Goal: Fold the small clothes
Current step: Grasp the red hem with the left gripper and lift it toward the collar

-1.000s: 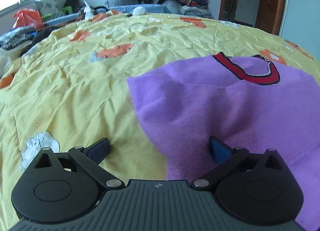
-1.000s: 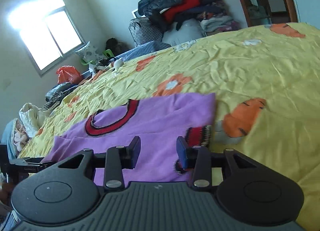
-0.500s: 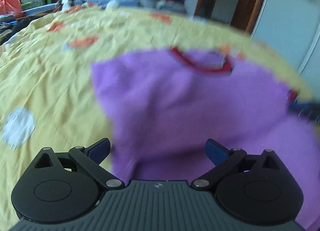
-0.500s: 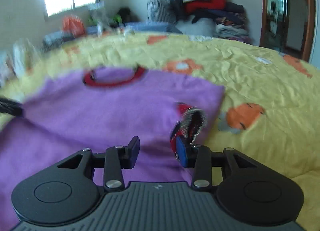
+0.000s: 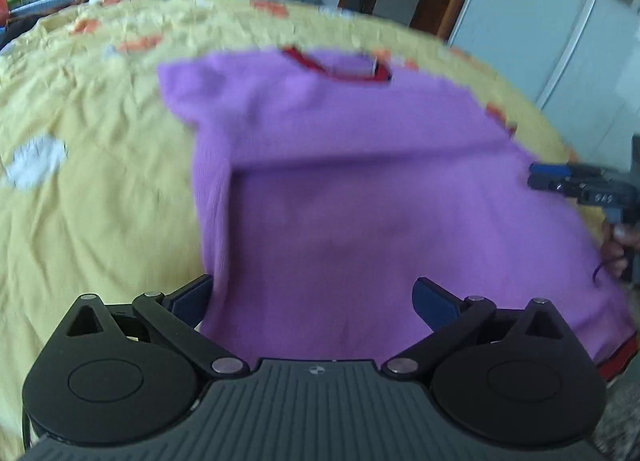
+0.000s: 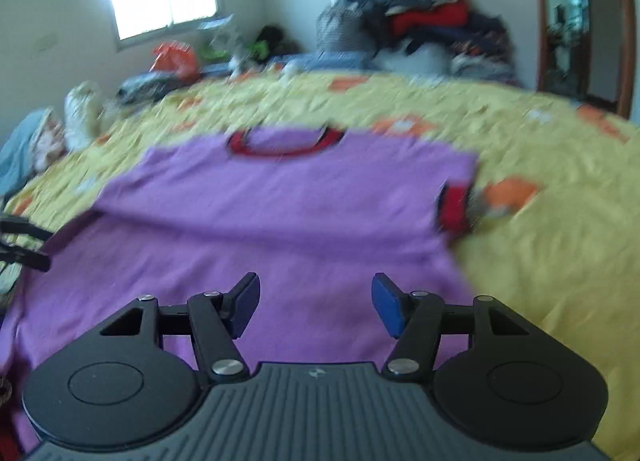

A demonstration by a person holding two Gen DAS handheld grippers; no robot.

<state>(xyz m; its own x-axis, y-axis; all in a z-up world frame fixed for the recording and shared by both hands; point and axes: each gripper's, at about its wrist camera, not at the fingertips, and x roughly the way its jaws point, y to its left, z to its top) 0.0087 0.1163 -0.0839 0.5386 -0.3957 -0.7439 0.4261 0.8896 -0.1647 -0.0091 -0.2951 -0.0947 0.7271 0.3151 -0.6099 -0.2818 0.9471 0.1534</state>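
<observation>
1. a bed carries everything, covered by a wrinkled yellow bedspread (image 6: 520, 269) printed with orange and white patches.
2. a purple shirt (image 6: 280, 221) lies spread flat on the bedspread toward the near edge of the bed, its red collar (image 6: 286, 149) pointing to the far edge.
3. one sleeve with a red cuff (image 6: 454, 211) lies on the bedspread, just beside an orange patch (image 6: 510, 195).
4. a crease runs across the shirt from side to side.
5. along the far edge of the bed sit blurred heaps of clothes (image 6: 424, 21) and bags; whether they rest on the bed cannot be told.
6. in the left wrist view the shirt (image 5: 360, 201) has bare yellow bedspread (image 5: 100, 201) to its left.
</observation>
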